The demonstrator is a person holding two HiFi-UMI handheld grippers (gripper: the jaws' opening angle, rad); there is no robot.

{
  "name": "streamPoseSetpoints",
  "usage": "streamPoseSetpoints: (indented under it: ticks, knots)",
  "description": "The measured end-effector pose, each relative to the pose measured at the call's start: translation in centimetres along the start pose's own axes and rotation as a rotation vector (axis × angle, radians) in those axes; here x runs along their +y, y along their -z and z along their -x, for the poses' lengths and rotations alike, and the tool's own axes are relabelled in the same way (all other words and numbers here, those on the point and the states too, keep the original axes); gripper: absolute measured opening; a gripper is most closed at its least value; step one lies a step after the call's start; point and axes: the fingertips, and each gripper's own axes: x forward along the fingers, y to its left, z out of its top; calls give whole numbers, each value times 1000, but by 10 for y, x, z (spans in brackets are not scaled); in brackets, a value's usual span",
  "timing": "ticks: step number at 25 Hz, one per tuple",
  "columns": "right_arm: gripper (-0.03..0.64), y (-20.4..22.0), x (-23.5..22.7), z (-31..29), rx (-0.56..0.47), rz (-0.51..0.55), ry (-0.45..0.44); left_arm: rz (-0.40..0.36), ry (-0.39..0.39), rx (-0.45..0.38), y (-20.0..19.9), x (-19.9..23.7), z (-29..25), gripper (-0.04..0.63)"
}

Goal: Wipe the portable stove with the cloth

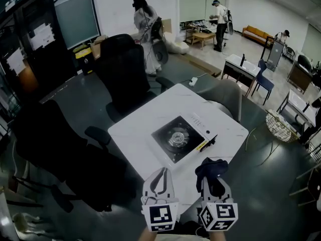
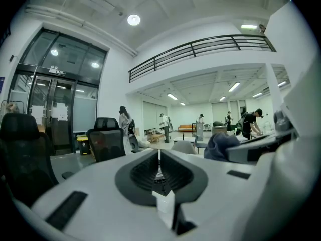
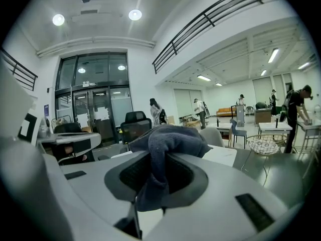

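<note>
Left gripper (image 1: pixel 161 174): jaws shut tip to tip with nothing between them, held on the near side of the stove, off the bench edge.

Portable stove (image 1: pixel 183 137): sits flat on the white bench (image 1: pixel 143 117), untouched, with its dark glossy top facing up and a round burner (image 1: pixel 176 137) at its middle. Judgement: the casing is rigid but probably light enough to slide under a sideways wipe, so the free left gripper could steady it at the plain casing edge. The raised burner parts may snag fabric, so the flat top plate is the easier surface to begin on.

Right gripper (image 1: pixel 212 177): near side of the stove and to its right, also clear of the bench. Its jaws are clamped on the dark blue cloth (image 3: pixel 168 142).

Cloth, judgement: soft, limp and light. It is pinched at a fold, and a bunched wad stands past the jaw tips. That wad should be what meets the stove. The hold looks adequate, with no regrasp needed.
</note>
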Motion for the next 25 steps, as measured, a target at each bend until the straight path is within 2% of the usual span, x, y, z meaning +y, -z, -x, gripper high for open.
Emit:
streamPoseSetpoints:
  ticks: [3, 11, 25]
  knots:
    - [90, 2, -5, -14, 25, -2, 9, -16, 7, 13, 6, 6, -14, 23]
    - [89, 14, -13, -51, 98, 8, -9, 13, -17, 73, 26, 14, -43, 22]
    - [89, 33, -51, -150, 241, 53, -153, 68, -209, 180, 50, 27, -102, 23]
